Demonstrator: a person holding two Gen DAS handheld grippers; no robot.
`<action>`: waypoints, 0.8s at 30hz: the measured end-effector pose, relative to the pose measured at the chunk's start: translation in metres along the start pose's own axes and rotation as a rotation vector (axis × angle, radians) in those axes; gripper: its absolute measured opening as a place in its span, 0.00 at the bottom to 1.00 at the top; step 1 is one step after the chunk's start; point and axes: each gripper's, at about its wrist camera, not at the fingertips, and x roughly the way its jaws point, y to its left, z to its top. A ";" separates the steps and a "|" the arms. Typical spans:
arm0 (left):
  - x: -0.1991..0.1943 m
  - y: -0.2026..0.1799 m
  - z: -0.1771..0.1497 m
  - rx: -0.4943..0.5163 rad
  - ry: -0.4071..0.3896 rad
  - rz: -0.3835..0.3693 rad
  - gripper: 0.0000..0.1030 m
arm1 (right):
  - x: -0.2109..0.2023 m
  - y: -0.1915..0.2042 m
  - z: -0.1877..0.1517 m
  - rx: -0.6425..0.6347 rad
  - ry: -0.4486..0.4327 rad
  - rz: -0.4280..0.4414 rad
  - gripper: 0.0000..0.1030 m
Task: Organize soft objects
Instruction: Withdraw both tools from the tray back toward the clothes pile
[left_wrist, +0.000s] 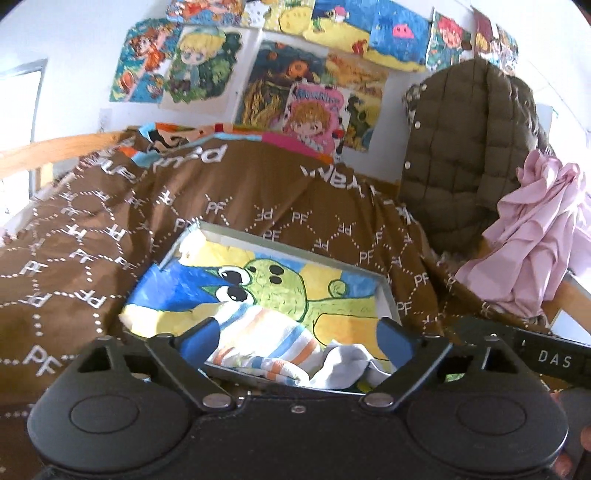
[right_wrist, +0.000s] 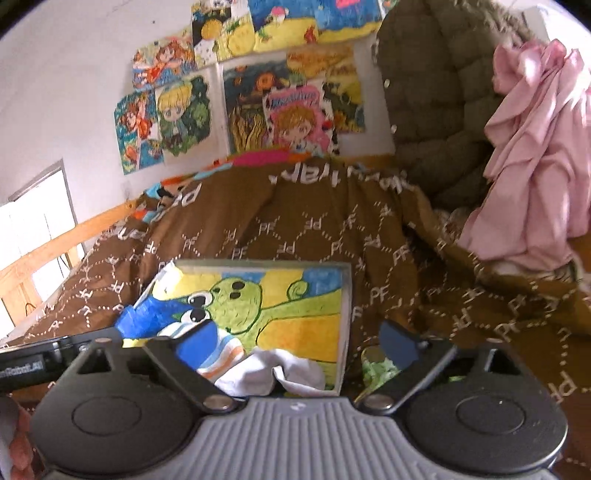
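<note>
on the bed, a brown quilt (left_wrist: 110, 229) carries a shallow box (left_wrist: 386, 291) with a painted floor, and a striped cloth (left_wrist: 258, 339) lies bunched at the box's near edge. both the left gripper (left_wrist: 299, 343) and the right gripper (right_wrist: 295, 343) stand wide open and empty above it, so the placing step looks done and the next move calls for fetching another soft item. a pink garment (right_wrist: 532, 155) and a quilted jacket (left_wrist: 461, 147) hang well apart at right, and nothing obstructs the box.
</note>
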 end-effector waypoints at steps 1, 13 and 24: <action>-0.007 -0.001 0.000 0.008 -0.010 0.003 0.92 | -0.006 0.000 0.000 0.001 -0.012 0.001 1.00; -0.086 -0.013 -0.008 0.050 -0.107 0.023 0.99 | -0.082 0.011 -0.013 -0.031 -0.138 0.004 1.00; -0.145 -0.023 -0.029 0.068 -0.158 0.038 0.99 | -0.151 0.010 -0.034 0.004 -0.222 -0.008 1.00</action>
